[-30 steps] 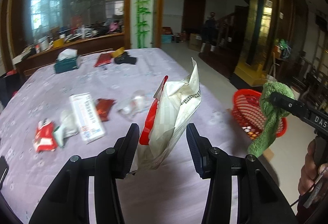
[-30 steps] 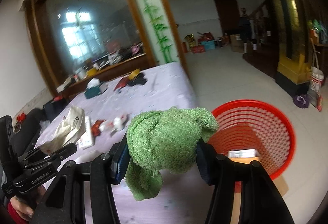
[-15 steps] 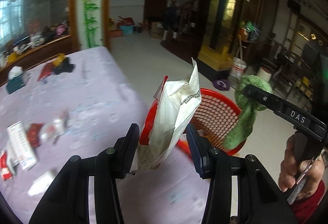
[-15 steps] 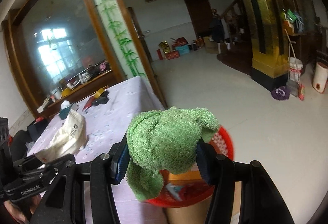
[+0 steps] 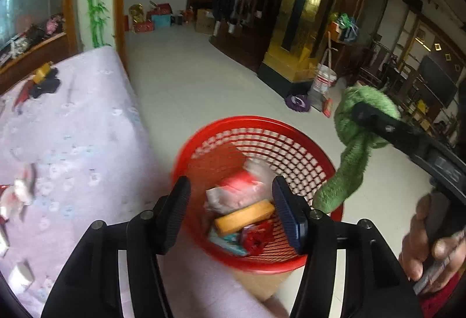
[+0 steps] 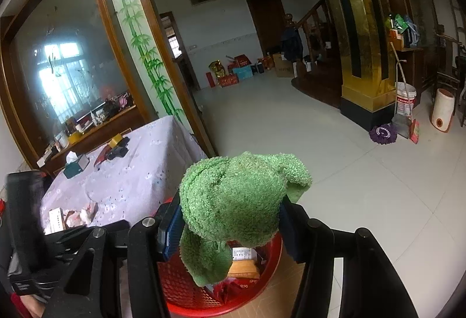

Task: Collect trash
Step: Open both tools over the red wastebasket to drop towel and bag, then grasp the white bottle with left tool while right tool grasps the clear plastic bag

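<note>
Since half a second ago we have let the white-and-red wrapper go: our left gripper [image 5: 231, 209] now hangs with its fingers spread and empty, directly above the red basket [image 5: 291, 143], so the drop lands inside. Blurred white and pink packaging [image 5: 241, 190] sits in the basket on top of a yellow box [image 5: 244, 216], probably that wrapper still settling. Our right gripper [image 6: 230, 225] is clamped on the green cloth [image 6: 238, 195], held over the basket's near rim so it can fall in next. More scraps [image 5: 20, 193] wait on the purple tablecloth [image 5: 72, 143] to the left.
</note>
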`<state>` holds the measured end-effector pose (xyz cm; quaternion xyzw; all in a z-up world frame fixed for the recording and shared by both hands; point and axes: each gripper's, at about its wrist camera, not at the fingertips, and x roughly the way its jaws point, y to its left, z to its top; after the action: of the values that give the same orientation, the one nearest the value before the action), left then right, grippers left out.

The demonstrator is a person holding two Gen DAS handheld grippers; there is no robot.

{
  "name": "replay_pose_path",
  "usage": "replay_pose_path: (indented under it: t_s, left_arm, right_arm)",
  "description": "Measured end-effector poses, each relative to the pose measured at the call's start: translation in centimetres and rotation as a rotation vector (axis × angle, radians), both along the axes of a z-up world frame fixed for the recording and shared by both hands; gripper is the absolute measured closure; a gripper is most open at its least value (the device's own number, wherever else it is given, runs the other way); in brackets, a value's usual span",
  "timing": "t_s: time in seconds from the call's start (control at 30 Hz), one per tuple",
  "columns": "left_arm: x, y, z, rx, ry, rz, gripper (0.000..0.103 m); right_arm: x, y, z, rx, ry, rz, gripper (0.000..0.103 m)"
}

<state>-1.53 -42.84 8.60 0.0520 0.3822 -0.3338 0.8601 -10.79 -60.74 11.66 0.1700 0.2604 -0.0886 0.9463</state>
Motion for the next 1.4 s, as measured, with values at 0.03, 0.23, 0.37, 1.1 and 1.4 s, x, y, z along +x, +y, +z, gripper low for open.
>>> replay_pose_path:
  t_s: [0.03, 0.23, 0.37, 1.1, 1.4]
  left_arm:
    - [-0.2, 0.9, 0.2, -0.005, -0.014, 0.021, 0.04]
    - [-1.8, 7.7, 0.9, -0.006, -0.074, 0.138, 0.037]
    - [-2.8, 11.4, 1.6, -0.005, -0.102, 0.184, 0.035]
    - [-5.4, 23.9, 0.1, -0.01, -0.099, 0.283, 0.032]
    - [-4.7, 30.8, -1.2, 0.033, -0.084, 0.331, 0.032]
  right_arm:
    - [0.6, 0.0, -0.4, 0.005, 0.012, 0.007, 0.042]
    - [4.3, 1.3, -3.0, 0.02, 0.108, 0.074, 0.031]
    - [5.7, 2.2, -5.0, 0.038, 0.203, 0.093, 0.022]
    - [1.8, 16.4, -1.6, 0.008, 0.094, 0.257, 0.02]
    - [1.5, 21.2, -1.3, -0.057, 0.079, 0.342, 0.02]
